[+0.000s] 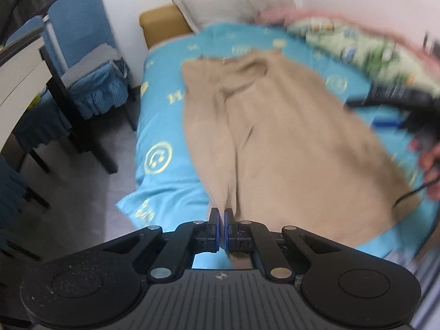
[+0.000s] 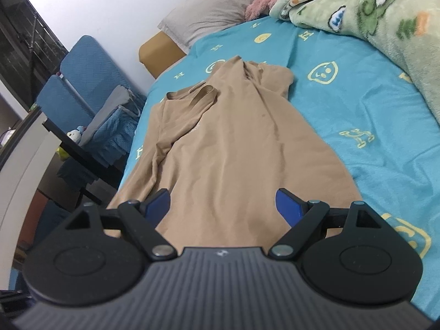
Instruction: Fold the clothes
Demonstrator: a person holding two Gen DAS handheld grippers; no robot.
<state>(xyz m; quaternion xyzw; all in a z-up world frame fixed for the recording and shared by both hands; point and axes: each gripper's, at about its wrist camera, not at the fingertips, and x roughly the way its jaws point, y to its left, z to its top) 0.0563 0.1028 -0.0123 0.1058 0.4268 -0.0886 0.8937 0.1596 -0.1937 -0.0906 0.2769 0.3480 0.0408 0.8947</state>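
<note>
While left tongs (image 1: 222,221) pinch shirt (image 1: 275,126), right tongs (image 2: 221,206) gape

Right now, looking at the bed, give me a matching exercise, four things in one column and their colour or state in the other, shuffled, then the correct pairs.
Column one:
1. left tool
2. right tool
3. shirt
4. pillow

Column two:
A. grey, at the far end of the bed
B. fingers spread wide apart above the cloth
C. tan, lying spread on the blue bedsheet
D. closed on a fold of the cloth

Pairs: 1-D, 2-B, 3-C, 4-A
</note>
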